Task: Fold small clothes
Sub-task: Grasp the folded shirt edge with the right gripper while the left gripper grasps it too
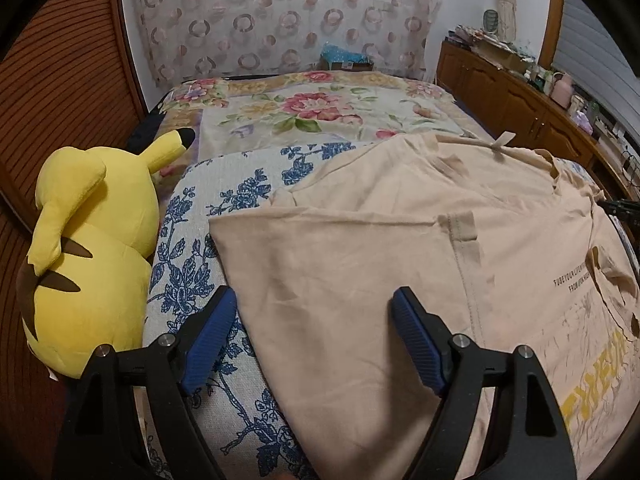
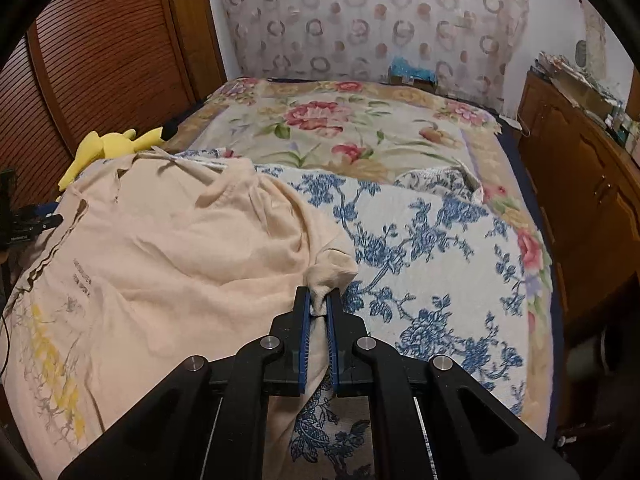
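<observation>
Between right claw (image 2: 318,300) pads, T-shirt (image 2: 168,248) edge

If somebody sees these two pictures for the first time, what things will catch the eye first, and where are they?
First comes the large beige cotton T-shirt with yellow print, spread over the blue-flowered white quilt on the bed. The right claw is shut on a bunched piece of the shirt, while the left claw is open over its other edge. A bright yellow plush toy lies beside the quilt, by the wooden slatted door.

Dim, warm indoor light, soft shadows, no glare. Strong fisheye bending with black vignetted corners; both views slightly soft and grainy.
</observation>
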Tool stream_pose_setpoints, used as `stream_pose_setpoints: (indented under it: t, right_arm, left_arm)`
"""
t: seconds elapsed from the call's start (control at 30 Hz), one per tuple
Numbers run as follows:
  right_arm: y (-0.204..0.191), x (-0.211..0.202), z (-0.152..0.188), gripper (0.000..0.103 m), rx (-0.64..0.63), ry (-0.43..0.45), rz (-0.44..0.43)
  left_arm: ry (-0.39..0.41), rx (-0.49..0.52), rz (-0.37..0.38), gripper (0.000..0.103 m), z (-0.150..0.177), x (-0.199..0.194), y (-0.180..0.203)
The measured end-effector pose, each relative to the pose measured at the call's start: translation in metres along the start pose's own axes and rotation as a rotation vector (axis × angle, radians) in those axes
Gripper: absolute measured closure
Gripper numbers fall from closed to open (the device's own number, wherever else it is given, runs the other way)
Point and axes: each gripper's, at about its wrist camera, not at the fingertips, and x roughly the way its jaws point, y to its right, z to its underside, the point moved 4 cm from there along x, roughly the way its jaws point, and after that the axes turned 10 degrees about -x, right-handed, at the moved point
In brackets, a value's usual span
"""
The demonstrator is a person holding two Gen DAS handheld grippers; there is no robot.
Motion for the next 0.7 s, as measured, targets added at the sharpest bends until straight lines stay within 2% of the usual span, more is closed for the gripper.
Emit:
stream_pose_setpoints:
  t: [0.13,0.3,0.43,0.57,0.7]
  right_arm:
    - [0.001,0.003,-0.002,0.090,0.013,0.013,0.009]
    - [0.003,0.004,-0.002,0.063,0.015,0.012,0.050]
    - [-0.003,0.006,-0.004,0.061,0.000,0.012,0.061]
    - [-0.007,0.009,-0.006,0.060,-0.012,0.015,0.053]
    - [-0.007,0.012,-0.008,0.060,-0.026,0.015,0.045]
  left_arm:
    - [-0.007,0.009,0.005,0.022,-0.001,-0.001,0.000]
    - [-0.020,0.000,0.020,0.022,-0.006,-0.004,-0.005]
    - [0.017,-0.049,0.053,0.026,-0.019,-0.011,-0.017]
    - [0.018,-0.102,0.064,0.043,-0.030,-0.006,-0.032]
    - [0.000,-0.124,0.058,0.045,-0.033,0.005,-0.039]
